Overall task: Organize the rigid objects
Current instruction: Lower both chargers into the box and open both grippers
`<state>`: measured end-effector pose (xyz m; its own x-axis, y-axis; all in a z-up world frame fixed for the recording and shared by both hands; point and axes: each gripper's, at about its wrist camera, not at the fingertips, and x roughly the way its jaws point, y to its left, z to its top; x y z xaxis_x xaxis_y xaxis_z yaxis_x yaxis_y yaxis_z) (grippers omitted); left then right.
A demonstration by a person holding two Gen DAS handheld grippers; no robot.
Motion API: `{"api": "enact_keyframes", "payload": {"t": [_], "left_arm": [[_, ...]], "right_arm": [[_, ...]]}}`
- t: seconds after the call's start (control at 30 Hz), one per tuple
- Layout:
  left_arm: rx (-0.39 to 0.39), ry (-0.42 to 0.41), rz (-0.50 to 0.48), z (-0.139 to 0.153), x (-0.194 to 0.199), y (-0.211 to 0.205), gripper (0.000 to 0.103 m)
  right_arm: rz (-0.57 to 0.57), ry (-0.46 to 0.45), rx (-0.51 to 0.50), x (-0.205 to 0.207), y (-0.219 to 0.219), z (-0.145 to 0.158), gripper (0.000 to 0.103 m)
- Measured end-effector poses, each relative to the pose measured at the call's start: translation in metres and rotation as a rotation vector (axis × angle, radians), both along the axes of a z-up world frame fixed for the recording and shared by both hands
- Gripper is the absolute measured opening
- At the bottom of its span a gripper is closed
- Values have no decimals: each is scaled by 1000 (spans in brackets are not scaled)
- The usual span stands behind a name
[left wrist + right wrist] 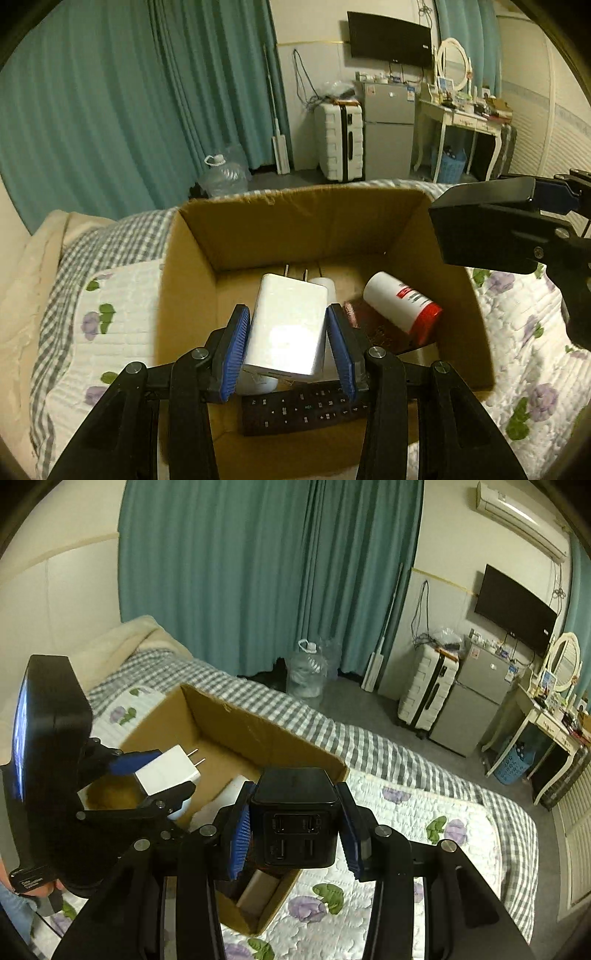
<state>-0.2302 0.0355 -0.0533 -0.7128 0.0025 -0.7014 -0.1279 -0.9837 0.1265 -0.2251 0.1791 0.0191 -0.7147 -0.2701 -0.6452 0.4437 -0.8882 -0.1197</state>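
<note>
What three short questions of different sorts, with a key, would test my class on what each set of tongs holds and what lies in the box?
1. True or false: the left tongs hold a white charger over the cardboard box.
2. The right tongs grip: A) a bottle B) a black charger C) nothing.
3. Fill in: lying in the box are a bottle and a black ____.

Key: 1 true; 2 B; 3 remote.

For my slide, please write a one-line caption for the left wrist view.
Left gripper holds a white rectangular plug charger over an open brown cardboard box on the bed.
</note>
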Motion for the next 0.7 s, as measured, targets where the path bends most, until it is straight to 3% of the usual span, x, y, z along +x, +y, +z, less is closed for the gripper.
{"api": "enact_keyframes", "payload": {"t": [0.17,0.23,0.27,0.5,0.7], "left_arm": [[-4,-13,-11,-11,-2,0,49],[-24,26,3,-7,4,1,63],[-23,42,3,-4,6,1,64],[-3,65,38,20,9,-11,65],[1,80,73,23,7,-22,65]], "right_arm": [[-15,-33,3,-9,5,-14,42],[-19,-36,-3,-9,8,-15,42],[-19,-36,-5,-9,8,-14,42],[-17,-25,-30,-11,4,-2,42],[-15,11,-42,-35,-13,-6,42]]}}
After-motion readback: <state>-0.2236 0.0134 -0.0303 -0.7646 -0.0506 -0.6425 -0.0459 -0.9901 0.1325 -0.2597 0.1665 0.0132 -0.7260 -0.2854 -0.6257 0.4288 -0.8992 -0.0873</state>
